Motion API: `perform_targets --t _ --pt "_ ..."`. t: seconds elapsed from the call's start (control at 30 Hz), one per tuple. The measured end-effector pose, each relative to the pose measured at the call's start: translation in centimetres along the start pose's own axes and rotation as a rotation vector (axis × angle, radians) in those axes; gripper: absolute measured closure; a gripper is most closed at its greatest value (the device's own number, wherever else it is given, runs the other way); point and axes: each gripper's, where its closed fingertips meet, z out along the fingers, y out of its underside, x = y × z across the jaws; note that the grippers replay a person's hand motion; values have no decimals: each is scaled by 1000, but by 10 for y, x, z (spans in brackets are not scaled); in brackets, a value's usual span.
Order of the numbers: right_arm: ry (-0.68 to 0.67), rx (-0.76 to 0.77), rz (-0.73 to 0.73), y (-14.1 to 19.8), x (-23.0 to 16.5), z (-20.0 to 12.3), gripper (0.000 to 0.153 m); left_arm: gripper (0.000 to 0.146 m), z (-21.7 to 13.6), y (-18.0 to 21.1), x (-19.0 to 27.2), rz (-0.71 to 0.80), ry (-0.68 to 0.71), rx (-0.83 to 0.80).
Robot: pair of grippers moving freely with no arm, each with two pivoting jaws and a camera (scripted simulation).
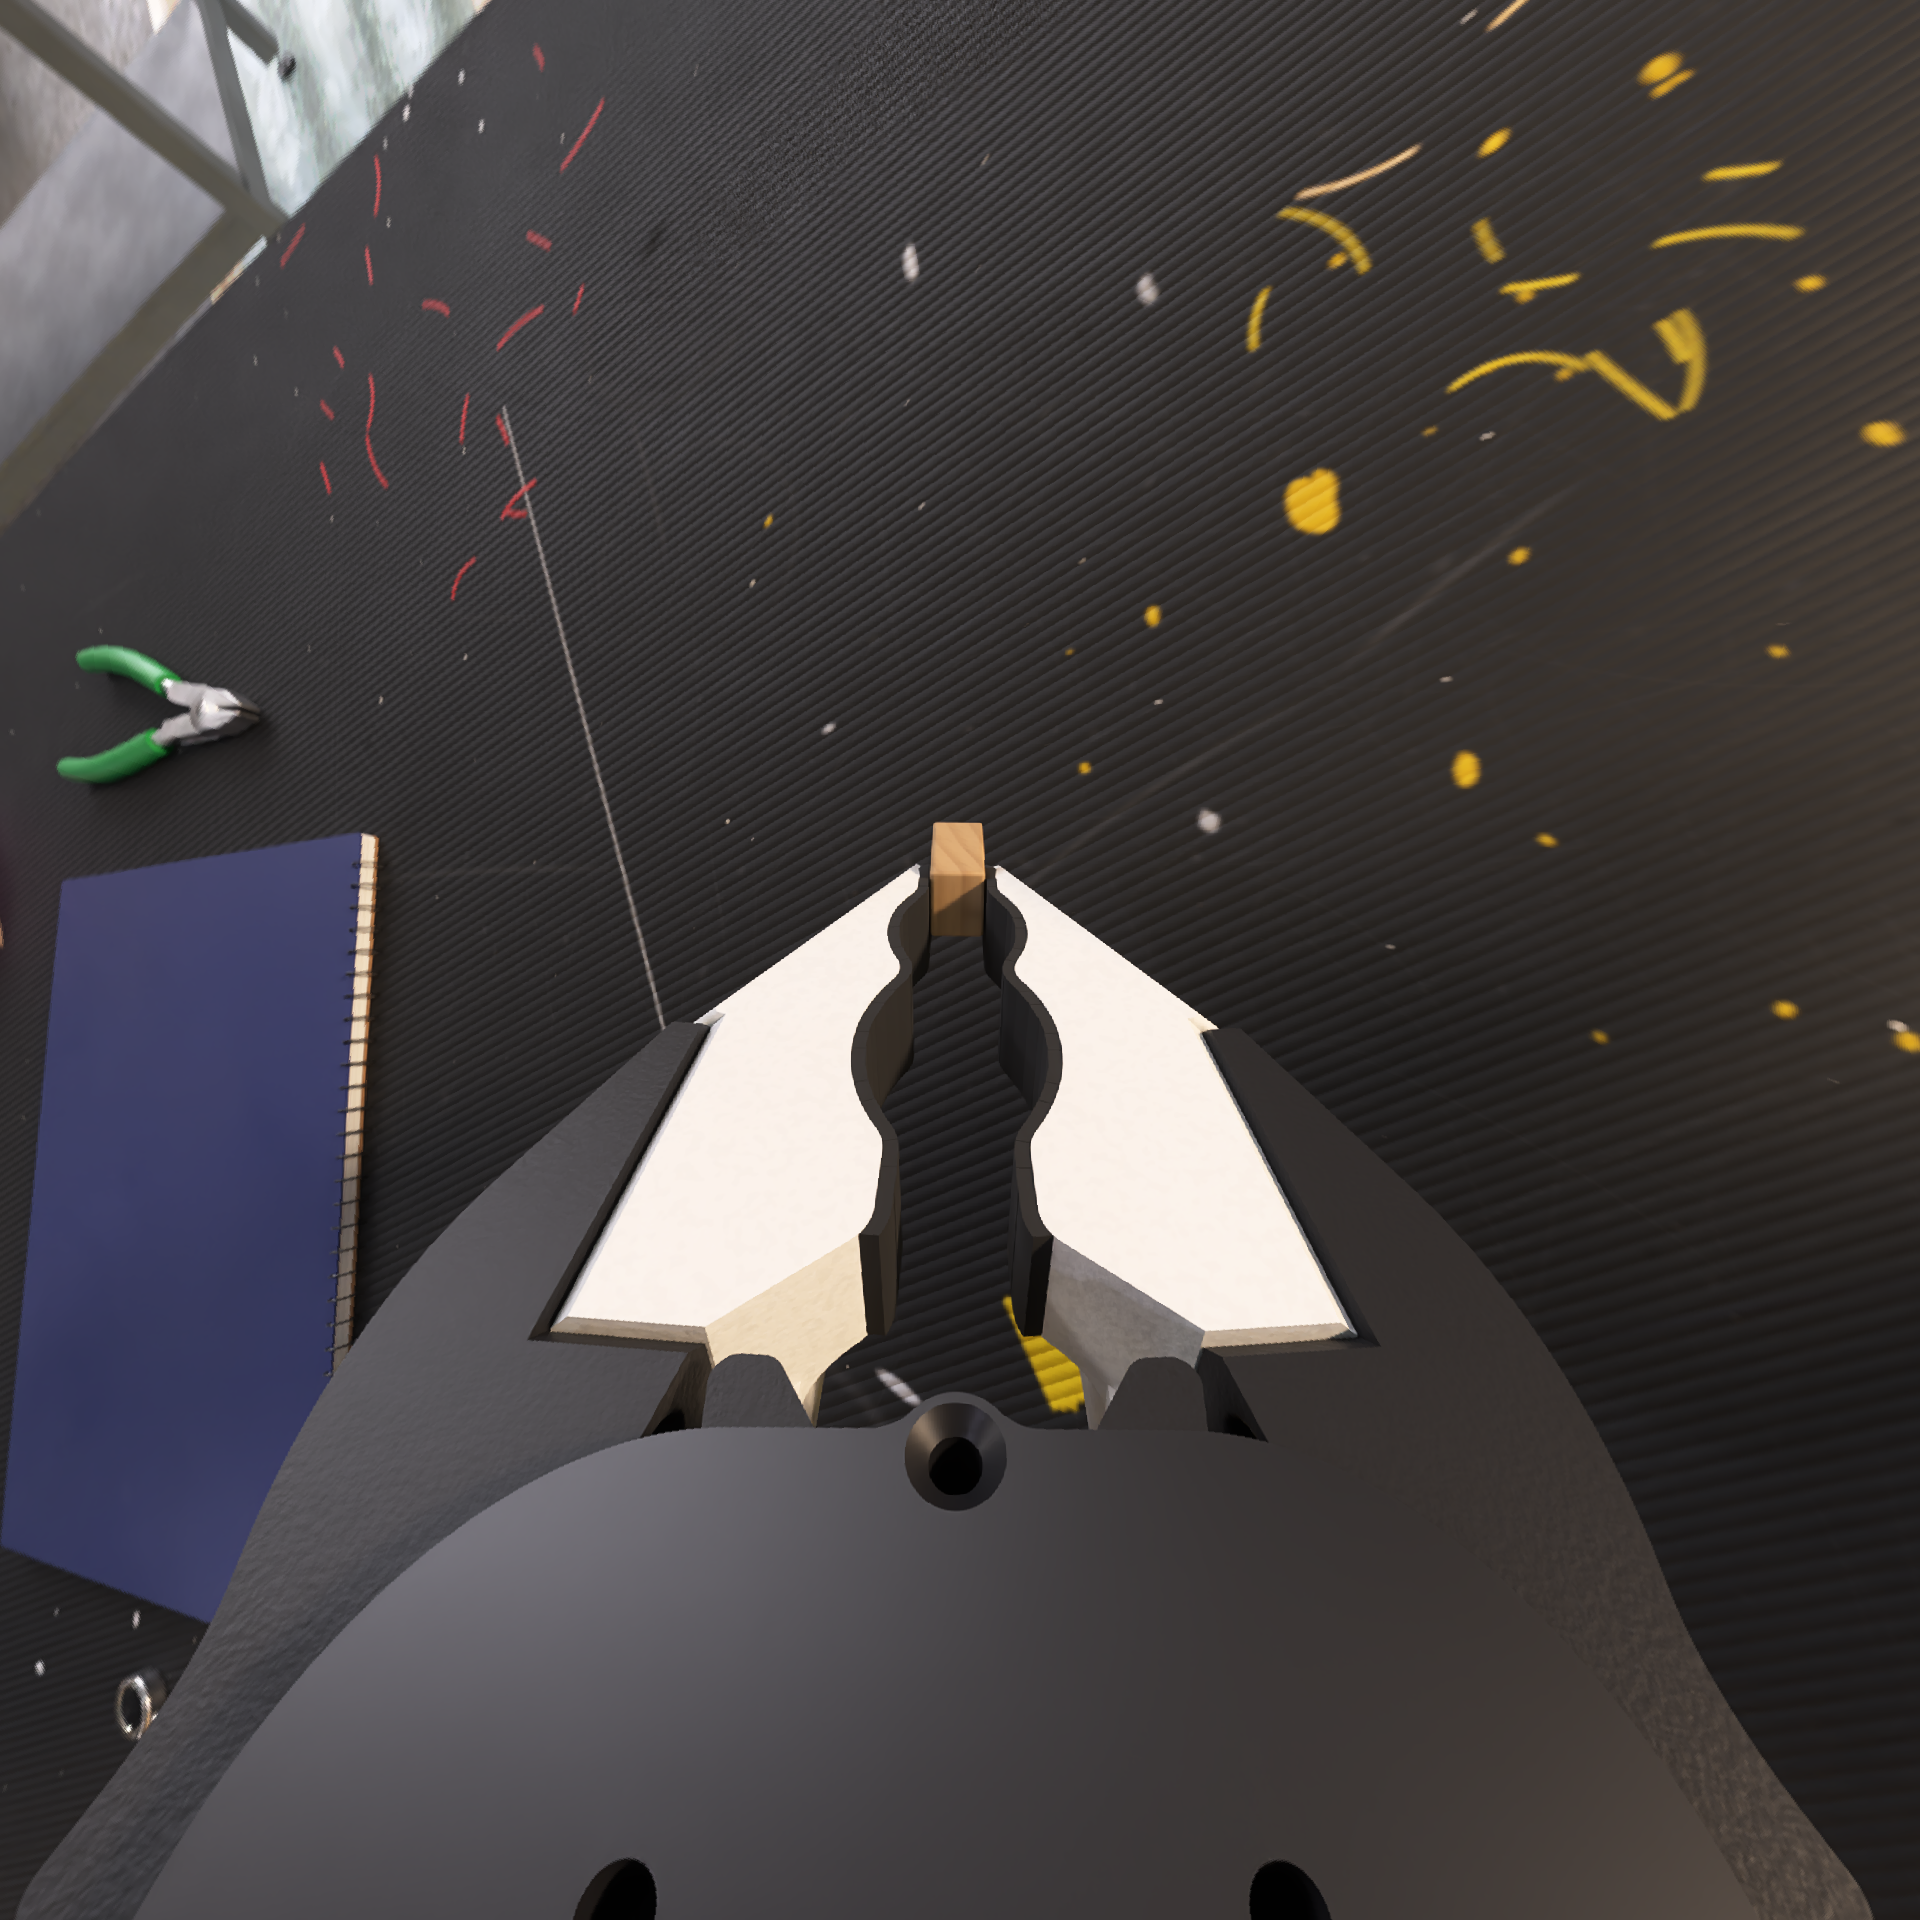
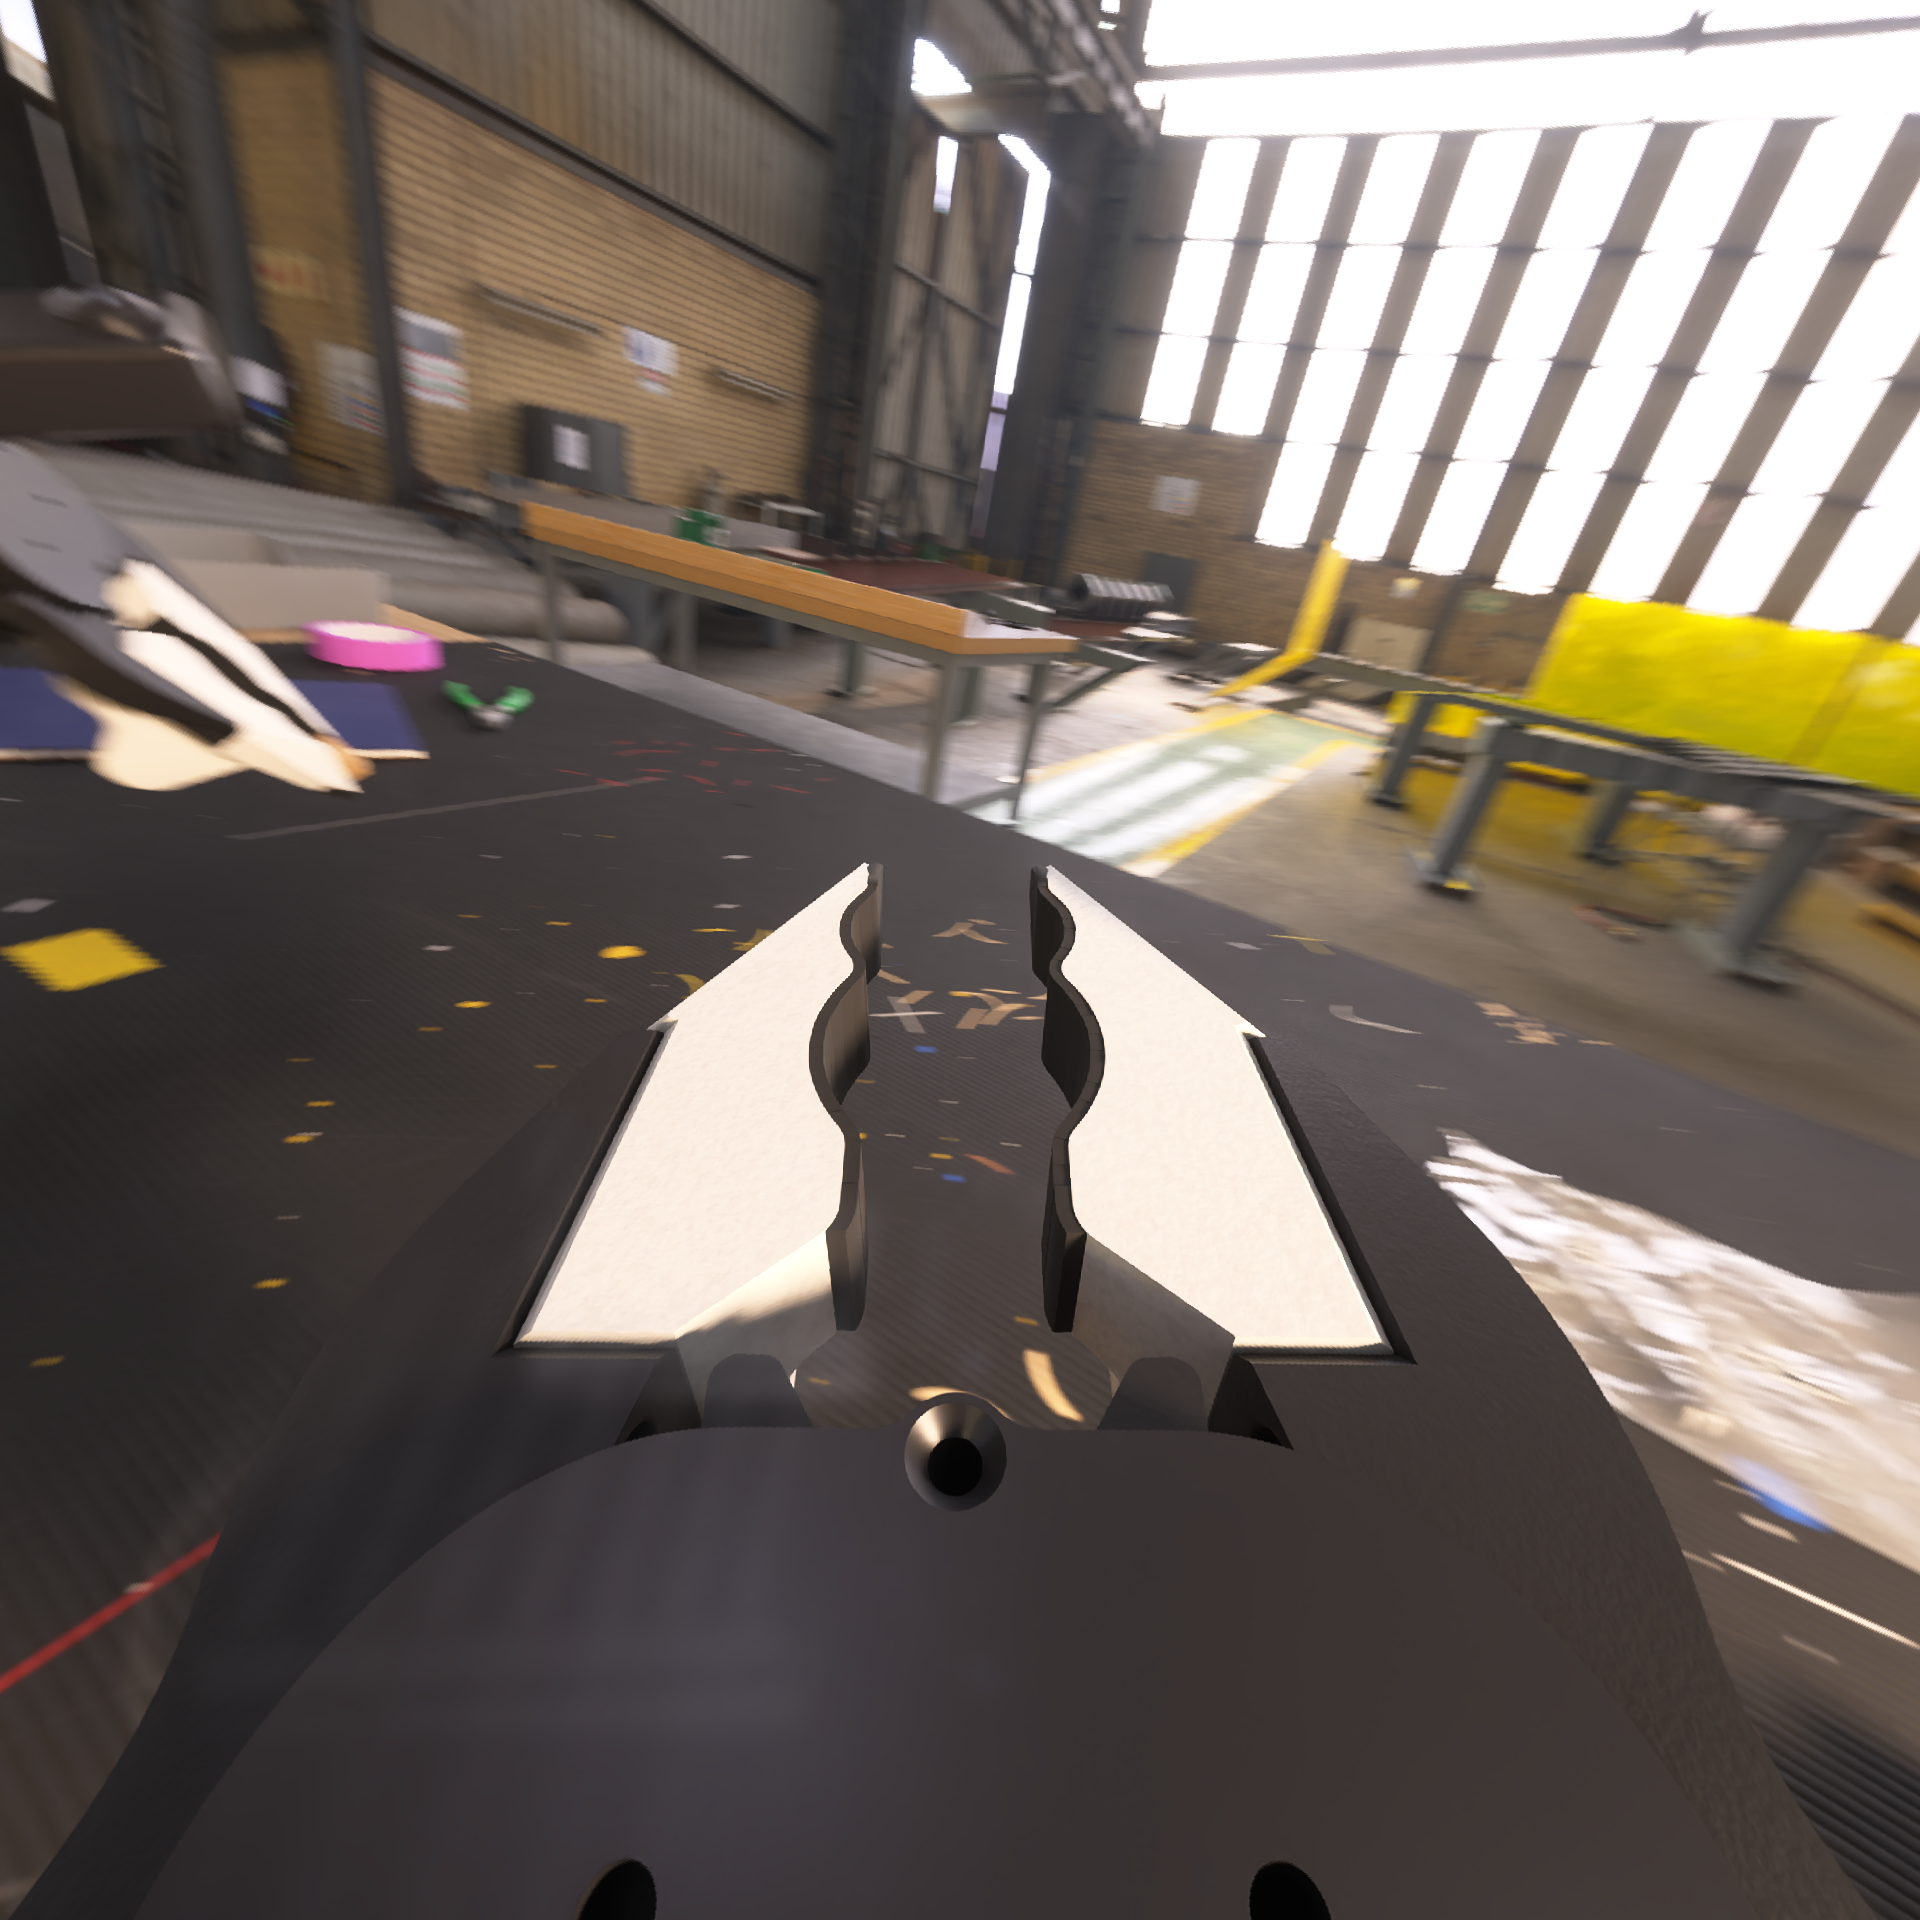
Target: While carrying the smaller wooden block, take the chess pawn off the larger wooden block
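My left gripper [image 1: 957,906] is shut on the smaller wooden block [image 1: 957,860], a small tan cuboid pinched upright between the fingertips above the black tabletop [image 1: 1143,582]. The left gripper also shows at the far left of the right wrist view [image 2: 338,774], with the block at its tip [image 2: 356,767]. My right gripper [image 2: 956,883] is open and empty, held low over the black tabletop [image 2: 416,1039]. The chess pawn and the larger wooden block are in neither view.
A blue spiral notebook [image 1: 197,1195] and green-handled pliers [image 1: 156,717] lie left of the left gripper. A small metal ring [image 1: 140,1704] lies near the notebook. A pink tape roll [image 2: 374,644] sits far left. The table edge [image 2: 1039,831] runs ahead of the right gripper.
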Motion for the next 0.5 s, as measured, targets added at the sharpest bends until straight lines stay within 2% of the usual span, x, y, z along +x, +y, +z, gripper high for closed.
perform_targets --t 0.07,0.17,0.23,0.3,0.4,0.5 --pt "130 -29 -83 -15 36 -18 125 138 -9 -4 6 18 12 31" --pt "429 -129 -178 -30 114 -63 125 138 -23 -10 11 58 3 65" --pt "586 -233 -188 -28 166 -95 124 138 -33 -14 12 79 -7 90" --pt "674 -364 -173 -13 210 -122 124 138 -41 -17 12 86 -10 119" --pt "673 -572 -109 28 260 -145 127 138 -50 -21 11 82 -10 155" --pt "467 -664 175 72 274 -140 121 138 -54 -19 8 76 -17 162"
